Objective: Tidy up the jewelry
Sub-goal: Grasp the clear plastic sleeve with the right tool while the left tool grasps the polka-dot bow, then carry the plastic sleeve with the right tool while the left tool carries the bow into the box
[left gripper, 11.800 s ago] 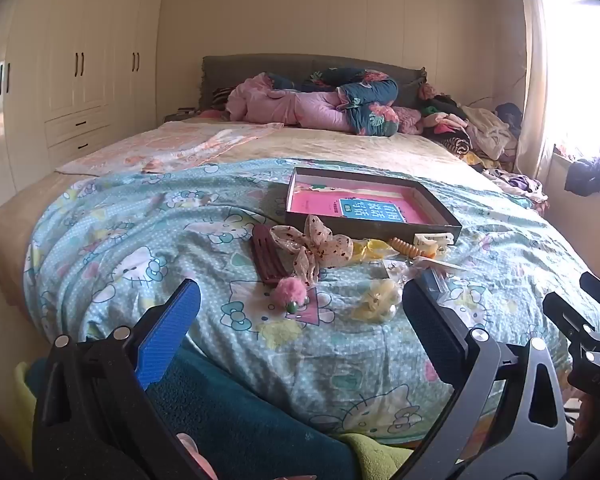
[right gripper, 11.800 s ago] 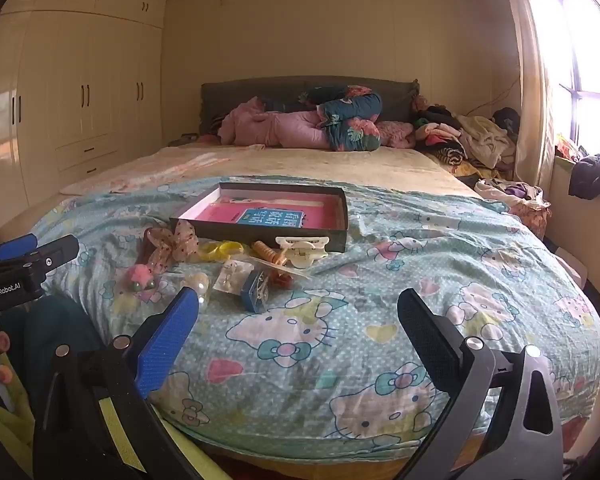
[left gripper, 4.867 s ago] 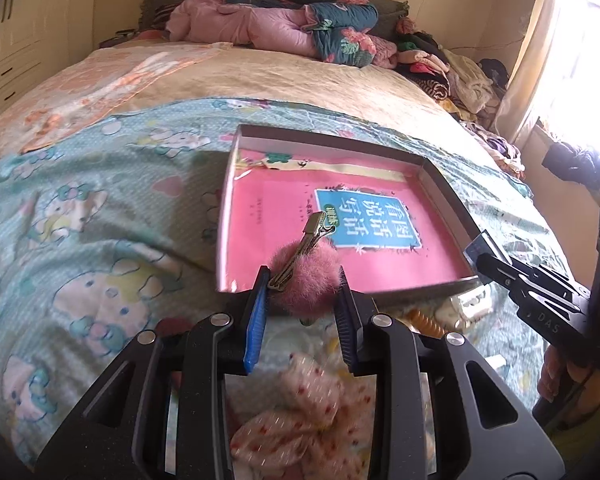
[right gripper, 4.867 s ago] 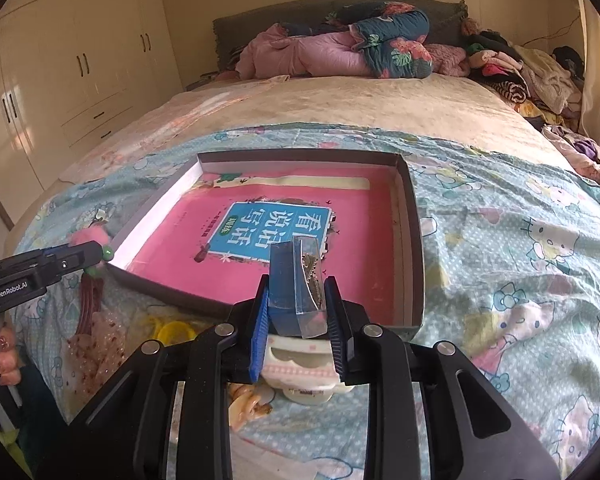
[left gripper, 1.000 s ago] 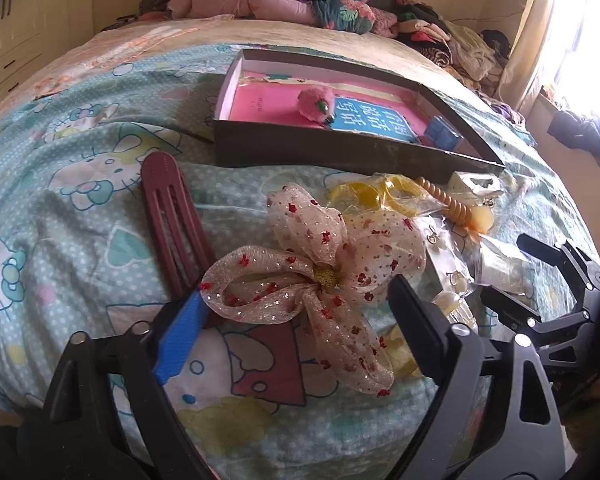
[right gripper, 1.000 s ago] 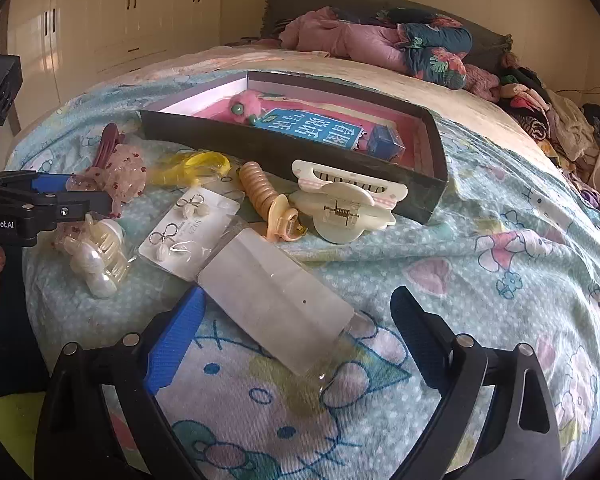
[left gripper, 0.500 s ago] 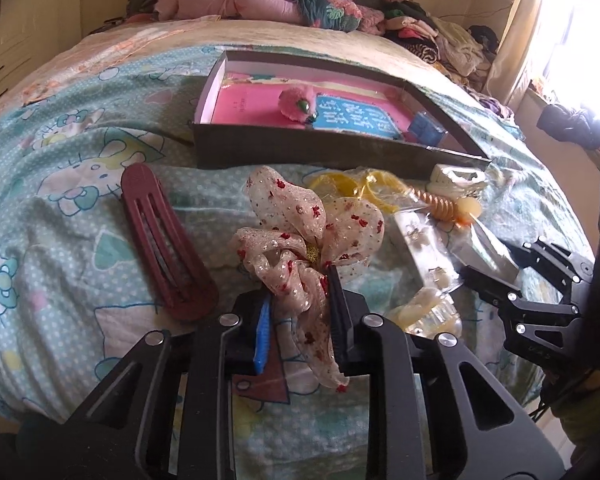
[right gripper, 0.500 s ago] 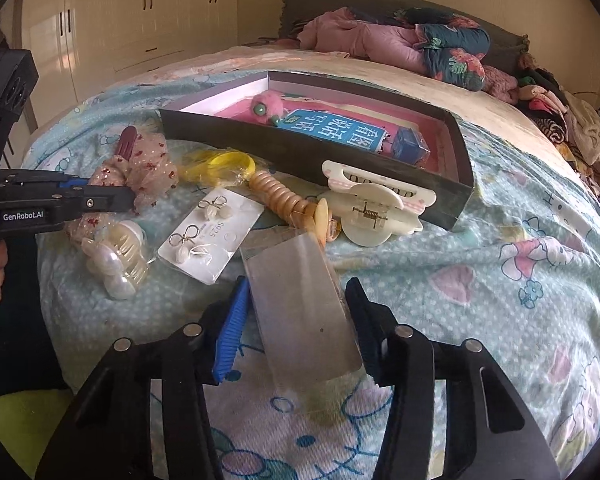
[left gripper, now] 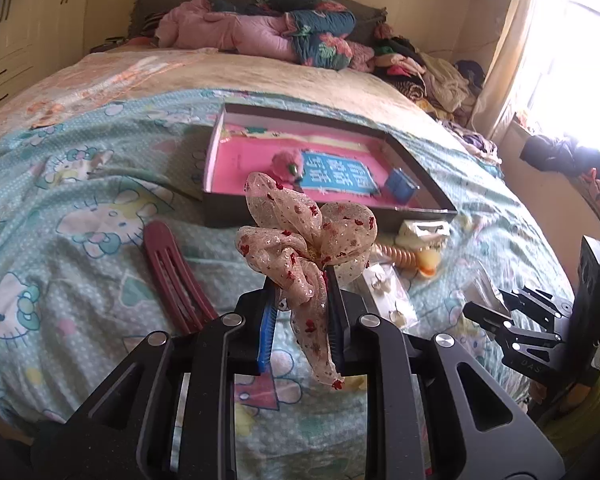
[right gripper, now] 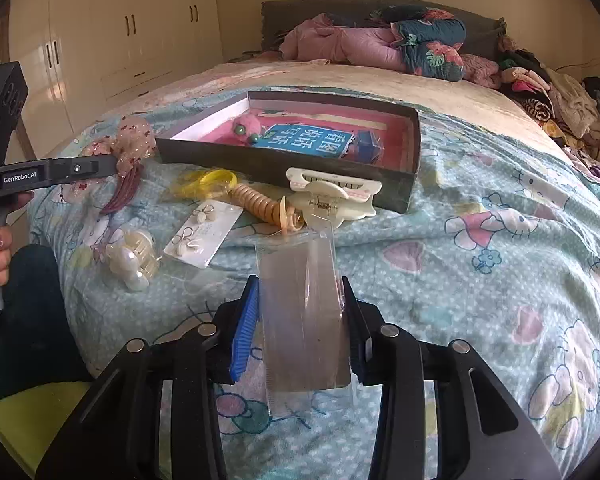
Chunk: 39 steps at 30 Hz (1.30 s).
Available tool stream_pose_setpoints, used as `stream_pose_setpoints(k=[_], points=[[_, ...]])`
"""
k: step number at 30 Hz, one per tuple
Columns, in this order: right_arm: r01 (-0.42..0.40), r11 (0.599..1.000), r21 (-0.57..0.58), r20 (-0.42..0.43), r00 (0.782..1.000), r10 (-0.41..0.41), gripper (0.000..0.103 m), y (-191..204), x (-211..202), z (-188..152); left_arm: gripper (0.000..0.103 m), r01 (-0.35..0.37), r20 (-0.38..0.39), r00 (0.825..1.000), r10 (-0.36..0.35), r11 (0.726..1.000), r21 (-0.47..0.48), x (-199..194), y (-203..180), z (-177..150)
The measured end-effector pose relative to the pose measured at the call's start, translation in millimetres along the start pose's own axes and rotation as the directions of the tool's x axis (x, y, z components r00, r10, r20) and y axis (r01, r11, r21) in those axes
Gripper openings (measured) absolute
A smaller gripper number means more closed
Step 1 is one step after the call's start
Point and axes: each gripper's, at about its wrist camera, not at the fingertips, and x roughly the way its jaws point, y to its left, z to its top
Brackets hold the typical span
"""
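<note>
My left gripper is shut on a sheer beige bow with red dots and holds it above the bedspread. My right gripper is shut on a clear plastic packet, lifted off the bed. The dark shallow box with a pink floor lies ahead; it holds a pink pompom clip and a small blue box. The box shows in the right wrist view too. The left gripper and bow appear at the left of that view.
On the Hello Kitty bedspread lie a maroon hair clip, a white claw clip, a beige spiral tie, a yellow ring, an earring card and a pearl clip. Clothes pile at the headboard.
Both grippers have risen and moved toward the box, carrying the bow and the clear packet off the bedspread. The right gripper has closed tighter on the packet.
</note>
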Motion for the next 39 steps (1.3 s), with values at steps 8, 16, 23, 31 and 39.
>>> stream_pose_setpoints(k=[8,16,23,31,39], points=[[-0.004,1.000,0.021,0.033,0.999,0.003,0.037,-4,-1,22,0.015,-0.024,0.038,0.999,0.025,0.999,-0.032,-3,13,17],[-0.012,0.999,0.030,0.057,0.998,0.010,0.037,-9,12,52,0.015,-0.040,0.038,0.998,0.042,0.998,-0.045,14,25,33],[-0.011,0.999,0.032,0.061,0.998,0.009,0.037,-11,30,77,0.015,-0.043,0.044,0.998,0.045,0.998,-0.048,32,27,52],[-0.013,0.999,0.034,0.061,0.998,0.011,0.037,-12,49,102,0.015,-0.046,0.049,0.998,0.048,0.998,-0.038,52,23,74],[-0.004,1.000,0.029,0.059,0.998,0.002,0.037,-15,69,127,0.015,-0.062,0.025,0.998,0.062,0.998,-0.022,79,22,88]])
